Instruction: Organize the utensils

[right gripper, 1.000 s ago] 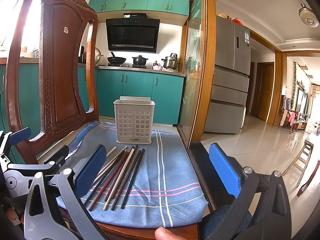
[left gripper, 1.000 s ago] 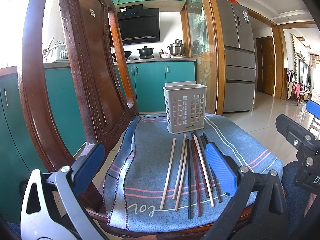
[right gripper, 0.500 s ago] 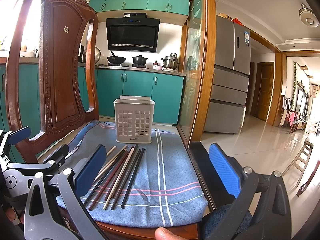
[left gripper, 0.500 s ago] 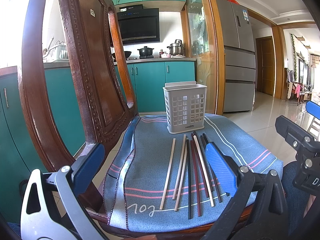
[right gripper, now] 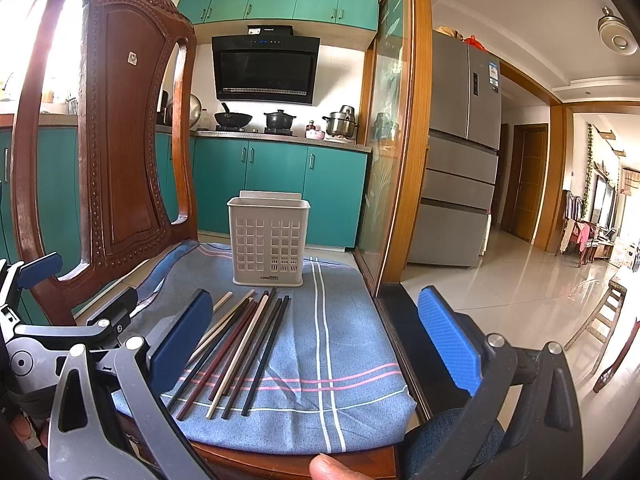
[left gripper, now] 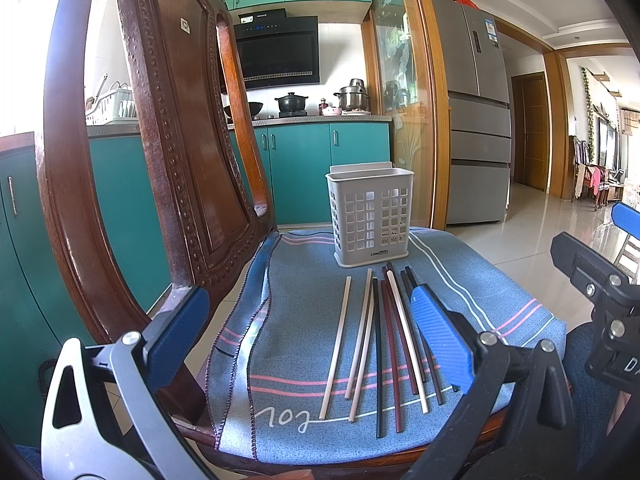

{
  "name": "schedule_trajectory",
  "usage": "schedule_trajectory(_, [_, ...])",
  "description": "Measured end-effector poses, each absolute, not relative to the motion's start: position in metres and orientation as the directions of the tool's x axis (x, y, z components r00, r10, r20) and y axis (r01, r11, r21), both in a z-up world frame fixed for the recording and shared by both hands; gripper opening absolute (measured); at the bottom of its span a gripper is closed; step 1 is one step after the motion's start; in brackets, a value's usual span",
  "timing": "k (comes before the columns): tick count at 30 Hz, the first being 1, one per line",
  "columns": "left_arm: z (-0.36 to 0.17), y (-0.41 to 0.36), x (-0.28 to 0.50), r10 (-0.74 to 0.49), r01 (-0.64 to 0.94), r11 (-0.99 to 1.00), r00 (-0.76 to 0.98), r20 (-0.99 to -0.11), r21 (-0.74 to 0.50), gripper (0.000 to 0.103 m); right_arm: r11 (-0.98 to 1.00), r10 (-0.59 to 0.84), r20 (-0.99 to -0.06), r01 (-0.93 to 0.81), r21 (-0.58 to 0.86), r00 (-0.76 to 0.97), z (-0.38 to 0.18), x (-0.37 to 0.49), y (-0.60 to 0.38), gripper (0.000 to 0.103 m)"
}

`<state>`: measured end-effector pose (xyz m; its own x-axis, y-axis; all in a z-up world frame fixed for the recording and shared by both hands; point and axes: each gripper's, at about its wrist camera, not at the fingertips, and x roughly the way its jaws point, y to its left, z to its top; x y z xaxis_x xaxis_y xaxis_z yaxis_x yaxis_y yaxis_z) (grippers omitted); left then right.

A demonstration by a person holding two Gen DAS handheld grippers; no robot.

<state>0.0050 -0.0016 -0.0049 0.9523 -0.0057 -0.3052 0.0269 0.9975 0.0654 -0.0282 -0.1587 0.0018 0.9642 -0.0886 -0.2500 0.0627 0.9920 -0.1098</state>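
Several chopsticks point(left gripper: 380, 340), pale, dark red and black, lie side by side on a blue striped cloth point(left gripper: 304, 320) on a chair seat. They also show in the right wrist view point(right gripper: 240, 344). A white perforated utensil holder point(left gripper: 370, 216) stands upright behind them, empty as far as I can see; it also shows in the right wrist view point(right gripper: 269, 238). My left gripper point(left gripper: 308, 332) is open and empty, near the front of the seat. My right gripper point(right gripper: 320, 344) is open and empty, to the right of the left one.
The carved wooden chair back point(left gripper: 168, 140) rises at the left of the seat. Teal kitchen cabinets point(right gripper: 280, 192), a wooden door frame point(right gripper: 404, 140) and a grey fridge point(right gripper: 460, 160) stand behind. Tiled floor point(right gripper: 520, 280) lies to the right.
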Motion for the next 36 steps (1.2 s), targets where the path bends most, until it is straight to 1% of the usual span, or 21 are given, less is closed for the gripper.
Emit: schedule_trajectory(36, [-0.0048,-0.0015,0.0052,-0.005,0.026,0.998,0.952,-0.305,0.065,0.100,0.992,-0.088,-0.253,0.062,-0.108,0.963,-0.0019,-0.0295,-0.1595,0.100])
